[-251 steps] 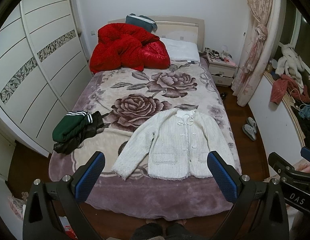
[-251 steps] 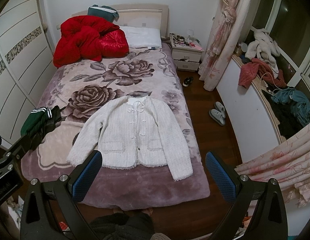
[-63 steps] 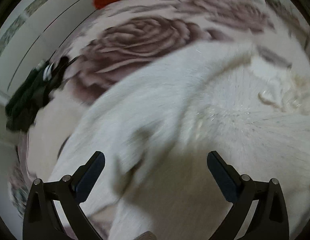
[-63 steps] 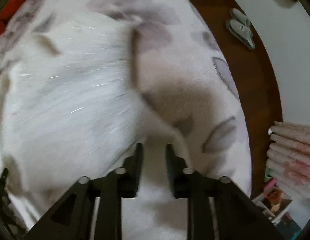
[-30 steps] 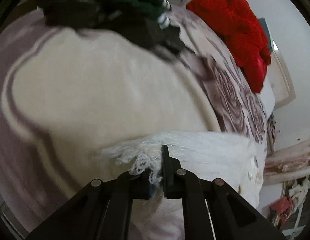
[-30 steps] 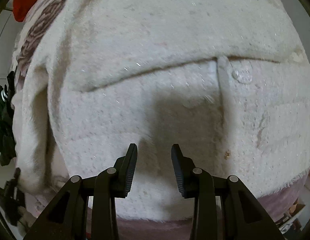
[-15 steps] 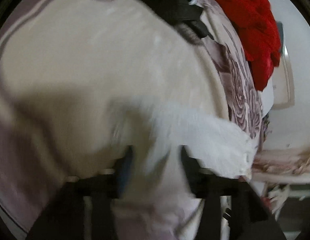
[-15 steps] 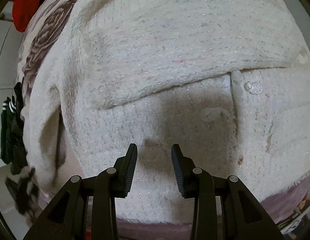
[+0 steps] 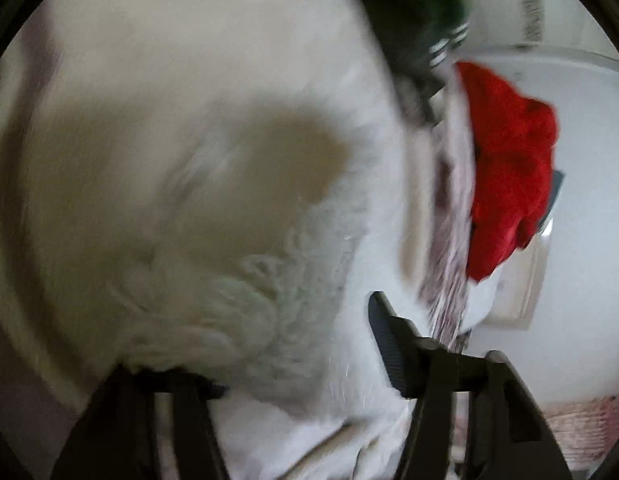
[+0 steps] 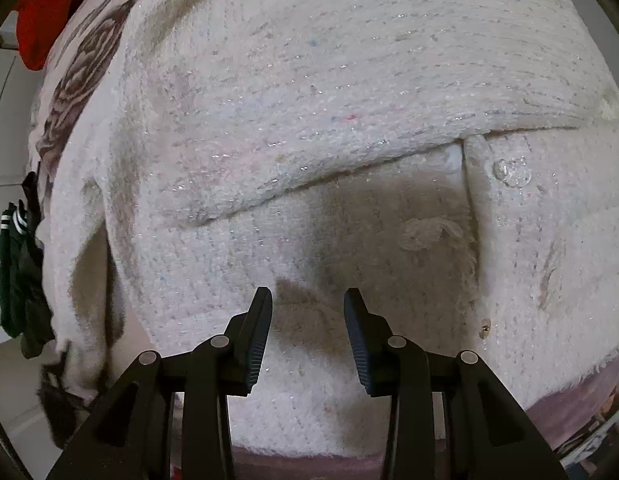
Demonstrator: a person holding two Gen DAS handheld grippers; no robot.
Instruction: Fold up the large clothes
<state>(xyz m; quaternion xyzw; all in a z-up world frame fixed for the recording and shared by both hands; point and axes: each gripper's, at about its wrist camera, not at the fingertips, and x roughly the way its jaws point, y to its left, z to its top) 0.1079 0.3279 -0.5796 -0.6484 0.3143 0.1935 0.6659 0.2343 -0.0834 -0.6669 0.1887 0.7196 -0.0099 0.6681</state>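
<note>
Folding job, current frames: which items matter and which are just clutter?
In play:
white knit jacket
left gripper, fingers around the jacket's sleeve
right gripper, fingers apart above the jacket

Just lying about:
red quilt
green and black clothes
floral blanket

**Room: bedroom, bed up close**

Bed covered by a pale blanket with big mauve roses. Red quilt heaped at the head end, cream headboard behind it, white wall beyond. White wardrobe alongside the bed. Left view motion-blurred.
</note>
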